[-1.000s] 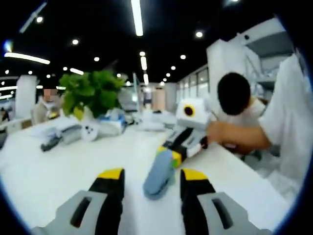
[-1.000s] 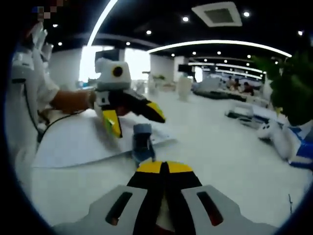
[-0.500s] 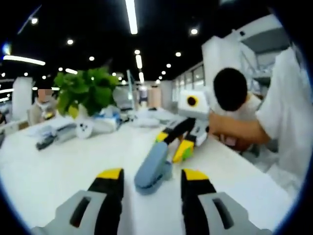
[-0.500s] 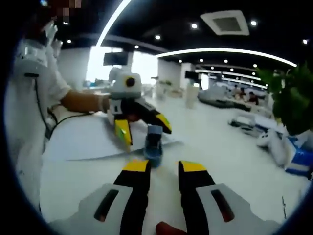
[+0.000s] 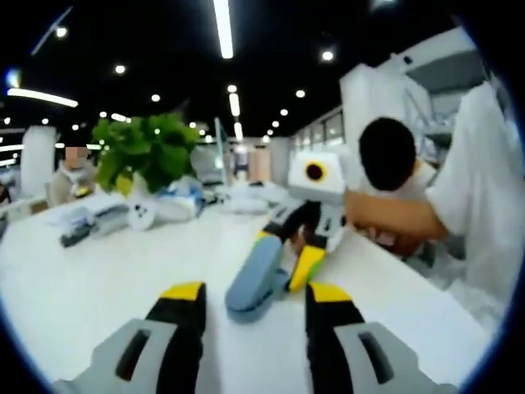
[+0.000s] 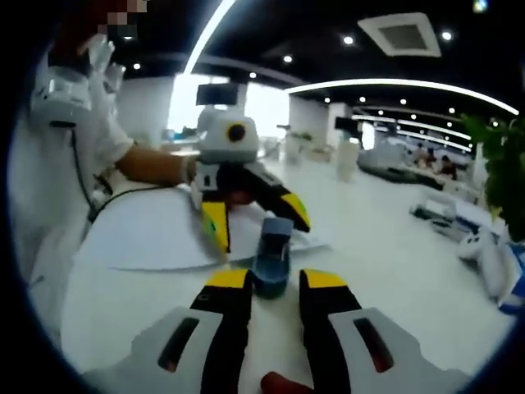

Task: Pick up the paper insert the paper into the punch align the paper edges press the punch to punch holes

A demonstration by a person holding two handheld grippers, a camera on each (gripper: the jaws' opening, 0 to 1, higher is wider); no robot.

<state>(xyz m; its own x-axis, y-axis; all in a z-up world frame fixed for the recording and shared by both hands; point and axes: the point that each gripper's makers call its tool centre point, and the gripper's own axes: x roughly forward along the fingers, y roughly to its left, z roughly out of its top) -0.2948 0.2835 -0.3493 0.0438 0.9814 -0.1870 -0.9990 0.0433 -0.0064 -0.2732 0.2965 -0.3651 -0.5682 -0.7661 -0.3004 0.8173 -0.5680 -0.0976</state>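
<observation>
A blue hole punch point(image 5: 256, 275) point(image 6: 273, 253) lies on the white table between my two grippers, which face each other. My left gripper point(image 5: 256, 294) is open, and the punch's near end lies just ahead of its yellow tips. In the right gripper view the left gripper point(image 6: 256, 228) reaches in from the left, jaws spread over the paper's edge beside the punch. My right gripper point(image 6: 275, 281) is open with the punch's near end between its tips; it also shows as the right gripper point(image 5: 285, 254) beyond the punch. A white paper sheet point(image 6: 156, 238) lies flat, its edge at the punch.
A green plant point(image 5: 148, 152) point(image 6: 504, 164) stands at the far side of the table point(image 5: 98, 287), with small items point(image 5: 86, 230) near it. A person's white sleeve point(image 6: 57, 164) and arm hold the grippers. Another person point(image 5: 394, 156) bends over at the right.
My right gripper went from shut to open and moved in until its tips flank the punch. The left gripper stayed open near the punch and paper edge.
</observation>
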